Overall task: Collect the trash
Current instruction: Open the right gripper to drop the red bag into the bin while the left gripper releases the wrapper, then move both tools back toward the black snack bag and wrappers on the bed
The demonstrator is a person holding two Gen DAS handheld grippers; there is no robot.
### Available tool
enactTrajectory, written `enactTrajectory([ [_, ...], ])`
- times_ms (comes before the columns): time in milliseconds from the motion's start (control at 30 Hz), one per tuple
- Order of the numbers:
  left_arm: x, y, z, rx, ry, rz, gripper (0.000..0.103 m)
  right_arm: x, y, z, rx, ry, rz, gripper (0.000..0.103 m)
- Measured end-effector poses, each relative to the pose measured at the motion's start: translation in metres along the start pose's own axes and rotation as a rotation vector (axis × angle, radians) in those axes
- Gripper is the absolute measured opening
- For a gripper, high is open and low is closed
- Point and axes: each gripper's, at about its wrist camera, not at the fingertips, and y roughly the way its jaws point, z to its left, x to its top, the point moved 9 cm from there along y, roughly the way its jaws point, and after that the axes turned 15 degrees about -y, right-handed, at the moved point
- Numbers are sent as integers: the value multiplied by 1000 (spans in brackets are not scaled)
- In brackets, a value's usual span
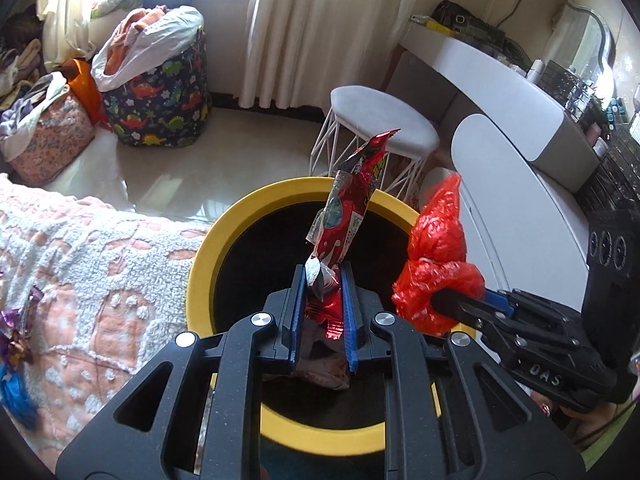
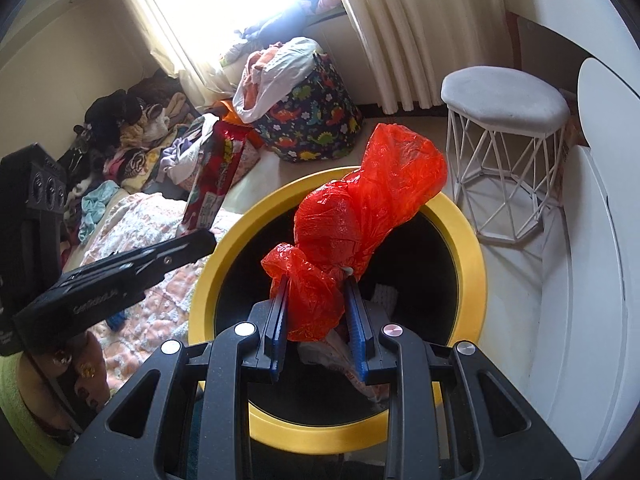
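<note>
A round bin with a yellow rim point(image 1: 240, 216) point(image 2: 472, 248) and a dark inside stands below both grippers. My left gripper point(image 1: 323, 280) is shut on a red snack wrapper point(image 1: 352, 200), which stands up over the bin's opening. My right gripper point(image 2: 316, 284) is shut on a crumpled red plastic bag point(image 2: 368, 200), also held above the opening. In the left wrist view the right gripper point(image 1: 440, 300) comes in from the right with the red bag point(image 1: 436, 248) over the bin's right rim. In the right wrist view the left gripper point(image 2: 200, 244) holds the wrapper point(image 2: 212, 176) at the bin's left rim. Some pale trash point(image 2: 340, 356) lies inside the bin.
A bed with a pink-and-white blanket point(image 1: 80, 264) lies left of the bin, small wrappers point(image 1: 16, 336) on it. A white wire stool point(image 1: 380, 128) and a white dresser point(image 1: 520, 184) stand behind and right. A dinosaur-print laundry bag point(image 1: 160, 104) and clothes piles sit by the curtains.
</note>
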Motion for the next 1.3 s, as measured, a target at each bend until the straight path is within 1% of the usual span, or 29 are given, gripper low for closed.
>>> enactTrajectory([
  [167,4,14,5,10,-15,26,11,-5,6,4,14,-24,28,26],
  [300,8,21,10,5,-51,45,12,-7,10,11,13,-58,46,28],
  [367,10,21,11,-2,-57,45,15,-8,11,11,13,-64,51,34],
  [400,11,20,11,2,-53,40,21,-8,11,11,10,-66,49,35],
  [433,11,18,11,5,-50,38,27,-8,10,10,6,-66,48,39],
  [467,11,17,12,5,-50,36,30,-7,10,9,3,-64,47,44],
  [567,10,11,17,16,-54,24,43,-6,9,6,0,-55,38,51],
  [600,10,9,19,20,-61,19,49,-6,9,5,-4,-51,37,52],
  [667,8,4,24,24,-78,10,55,-4,7,3,-5,-45,29,58],
  [733,7,-2,28,29,-90,-4,72,-2,5,4,-9,-40,18,62],
  [800,6,-10,34,38,-106,-27,86,1,3,4,-12,-37,0,66],
  [833,6,-15,37,38,-117,-39,92,2,1,5,-13,-36,-7,69],
  [867,5,-19,40,39,-126,-50,92,3,0,5,-16,-34,-16,72],
  [933,5,-27,47,52,-135,-69,92,6,-3,7,-21,-34,-37,74],
  [1067,3,-46,58,97,-120,-126,92,12,-9,13,-34,-50,-72,79],
  [1300,4,-76,77,136,-97,-210,92,22,-17,28,-41,-92,-117,82],
])
